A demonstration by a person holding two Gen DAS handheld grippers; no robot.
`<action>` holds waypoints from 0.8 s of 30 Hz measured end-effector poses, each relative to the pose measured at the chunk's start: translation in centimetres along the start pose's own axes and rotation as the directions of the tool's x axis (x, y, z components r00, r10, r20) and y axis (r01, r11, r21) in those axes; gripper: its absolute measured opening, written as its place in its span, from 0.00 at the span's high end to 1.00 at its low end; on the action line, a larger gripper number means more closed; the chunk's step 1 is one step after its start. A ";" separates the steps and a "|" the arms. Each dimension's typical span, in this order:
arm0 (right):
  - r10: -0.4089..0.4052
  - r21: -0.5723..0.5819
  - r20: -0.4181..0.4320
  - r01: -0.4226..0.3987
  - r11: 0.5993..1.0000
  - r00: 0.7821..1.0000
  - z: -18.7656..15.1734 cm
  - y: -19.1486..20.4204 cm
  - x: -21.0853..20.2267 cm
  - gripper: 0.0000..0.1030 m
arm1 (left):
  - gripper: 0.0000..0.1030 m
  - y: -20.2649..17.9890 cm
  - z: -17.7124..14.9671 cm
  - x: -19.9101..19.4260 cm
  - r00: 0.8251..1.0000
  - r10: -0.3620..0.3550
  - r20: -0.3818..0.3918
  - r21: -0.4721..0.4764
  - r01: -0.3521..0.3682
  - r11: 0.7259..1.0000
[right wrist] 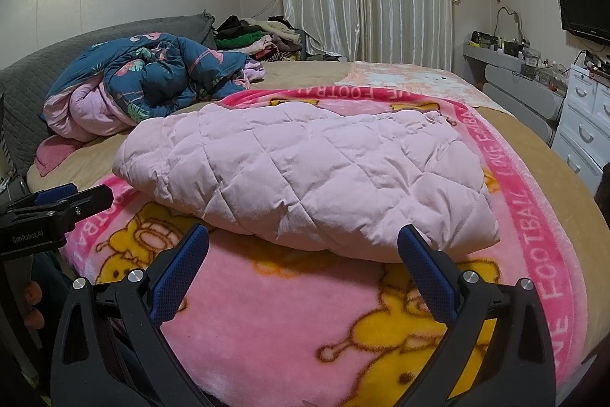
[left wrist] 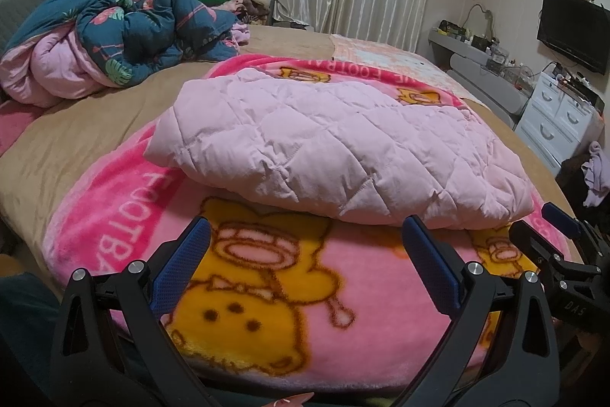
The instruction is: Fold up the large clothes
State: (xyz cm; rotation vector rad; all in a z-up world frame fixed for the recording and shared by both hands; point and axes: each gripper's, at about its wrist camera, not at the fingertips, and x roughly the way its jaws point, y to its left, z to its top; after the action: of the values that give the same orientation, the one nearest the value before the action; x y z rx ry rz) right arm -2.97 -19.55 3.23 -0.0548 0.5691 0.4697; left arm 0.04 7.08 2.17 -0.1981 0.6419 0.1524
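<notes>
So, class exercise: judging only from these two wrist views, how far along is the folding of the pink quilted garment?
Done, apparently: the pink quilted garment lies as a compact, doubled-over bundle on the cartoon blanket.
In hand: nothing. The left gripper and right gripper are both open and empty, short of the bundle's near edge.
Left: possibly a final fold or tidying; its outline looks uneven. The teal floral quilt behind remains crumpled.
</notes>
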 end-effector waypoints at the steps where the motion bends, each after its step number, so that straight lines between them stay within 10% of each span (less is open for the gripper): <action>1: -0.001 0.000 0.001 0.001 1.000 1.000 0.0 0.0 0.0 0.04 | 0.09 0.0 0.0 0.0 1.000 -0.002 -0.001 0.000 0.002 1.000; 24: 0.001 -0.007 0.000 -0.001 1.000 1.000 -0.1 0.1 -0.6 0.04 | 0.09 -0.6 -0.5 -0.1 1.000 -0.003 -0.007 0.017 0.003 1.000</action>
State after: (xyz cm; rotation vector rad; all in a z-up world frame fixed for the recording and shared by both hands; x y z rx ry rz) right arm -3.54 -19.76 3.45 -0.0608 0.5677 0.4730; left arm -0.21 6.40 1.90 -0.1830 0.6493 0.1432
